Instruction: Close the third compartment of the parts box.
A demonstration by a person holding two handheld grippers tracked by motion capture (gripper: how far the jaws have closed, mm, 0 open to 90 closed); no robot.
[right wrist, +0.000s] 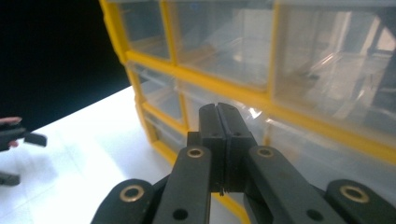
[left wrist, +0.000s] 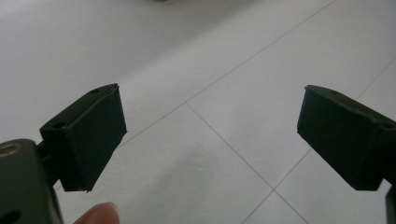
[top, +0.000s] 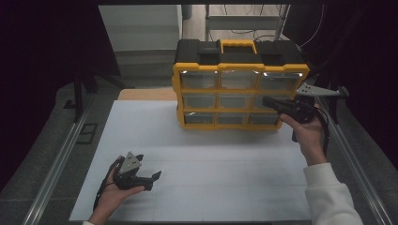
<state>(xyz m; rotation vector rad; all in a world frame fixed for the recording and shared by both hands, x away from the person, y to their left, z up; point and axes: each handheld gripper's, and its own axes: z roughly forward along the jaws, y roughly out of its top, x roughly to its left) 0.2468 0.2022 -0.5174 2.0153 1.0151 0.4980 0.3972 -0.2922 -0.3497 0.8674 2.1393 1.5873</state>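
Observation:
A yellow and black drawer organizer (top: 237, 84) with clear drawers stands at the back of the white table (top: 197, 164). My right gripper (top: 266, 100) is shut with nothing between its jaws, and it points at the right drawer of the middle row (top: 270, 101). In the right gripper view its jaws (right wrist: 219, 116) press together just in front of a clear drawer (right wrist: 224, 107) of the organizer (right wrist: 280, 88). My left gripper (top: 150, 180) rests low over the table's front left. Its jaws stand wide apart and hold nothing (left wrist: 210, 135).
Metal rails (top: 61, 154) run along both sides of the table. A wooden board (top: 145, 94) lies behind the table's back left edge. The table surface (left wrist: 224, 84) shows thin grid lines.

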